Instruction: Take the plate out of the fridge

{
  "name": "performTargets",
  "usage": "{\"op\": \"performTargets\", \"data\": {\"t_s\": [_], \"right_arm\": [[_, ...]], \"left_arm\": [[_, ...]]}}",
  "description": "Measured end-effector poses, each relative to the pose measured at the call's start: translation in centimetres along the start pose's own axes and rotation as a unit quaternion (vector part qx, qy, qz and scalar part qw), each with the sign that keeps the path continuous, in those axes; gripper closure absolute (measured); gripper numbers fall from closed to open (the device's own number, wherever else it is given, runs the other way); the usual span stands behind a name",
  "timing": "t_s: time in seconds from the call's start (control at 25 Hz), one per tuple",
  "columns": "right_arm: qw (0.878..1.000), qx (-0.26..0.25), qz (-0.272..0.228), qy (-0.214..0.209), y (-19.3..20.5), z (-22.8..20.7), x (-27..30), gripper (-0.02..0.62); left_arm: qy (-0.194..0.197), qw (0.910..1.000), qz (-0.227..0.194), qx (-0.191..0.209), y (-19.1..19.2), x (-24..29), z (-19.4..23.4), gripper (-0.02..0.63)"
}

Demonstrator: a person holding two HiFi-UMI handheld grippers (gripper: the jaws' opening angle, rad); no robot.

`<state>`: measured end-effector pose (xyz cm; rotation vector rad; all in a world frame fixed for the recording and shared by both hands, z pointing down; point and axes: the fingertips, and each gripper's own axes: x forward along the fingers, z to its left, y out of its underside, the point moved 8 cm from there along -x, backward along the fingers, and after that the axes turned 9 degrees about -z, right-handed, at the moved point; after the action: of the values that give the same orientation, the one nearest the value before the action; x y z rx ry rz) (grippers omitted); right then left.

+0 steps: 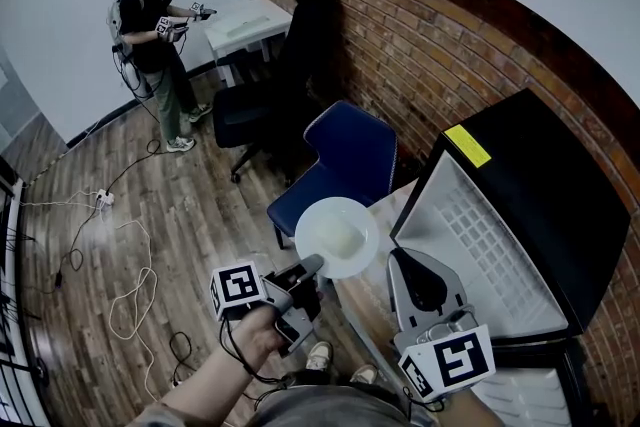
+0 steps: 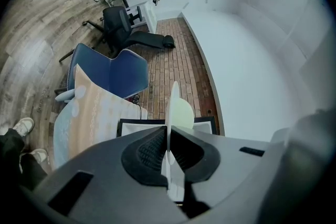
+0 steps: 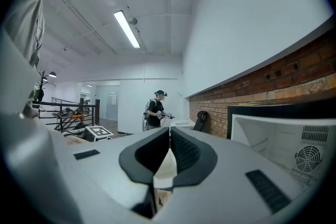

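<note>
Left gripper (image 1: 311, 265) jaws pinch the plate (image 1: 338, 235) (outside the open fridge (image 1: 548, 183)); right gripper (image 1: 402, 257) jaws closed together, empty.

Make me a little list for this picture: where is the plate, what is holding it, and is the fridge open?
plate: white plate, outside the fridge, up in the air
held by: left gripper, jaws shut on the plate's rim
right gripper: right gripper, jaws together, holding nothing, close to the fridge
fridge: black fridge, open, white inside
behind the plate: blue chair
far back: another person standing by the wall
</note>
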<state>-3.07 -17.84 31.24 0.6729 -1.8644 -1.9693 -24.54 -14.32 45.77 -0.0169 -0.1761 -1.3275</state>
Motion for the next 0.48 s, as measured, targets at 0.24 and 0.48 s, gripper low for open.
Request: {"op": "performTargets", "data": {"t_s": [0.24, 0.48], "right_arm": [[1.0, -0.003, 0.0, 0.01, 0.07, -0.36, -0.65, 0.565], [1.0, -0.003, -0.003, 0.009, -0.19, -0.45, -0.87, 0.565]], "left_arm": [[-0.001, 1.0, 0.008, 0.0, 0.47, 0.06, 0.16, 0.581], [0.002, 0.9999, 0.011, -0.002, 0.73, 0.21, -0.07, 0.581]]}}
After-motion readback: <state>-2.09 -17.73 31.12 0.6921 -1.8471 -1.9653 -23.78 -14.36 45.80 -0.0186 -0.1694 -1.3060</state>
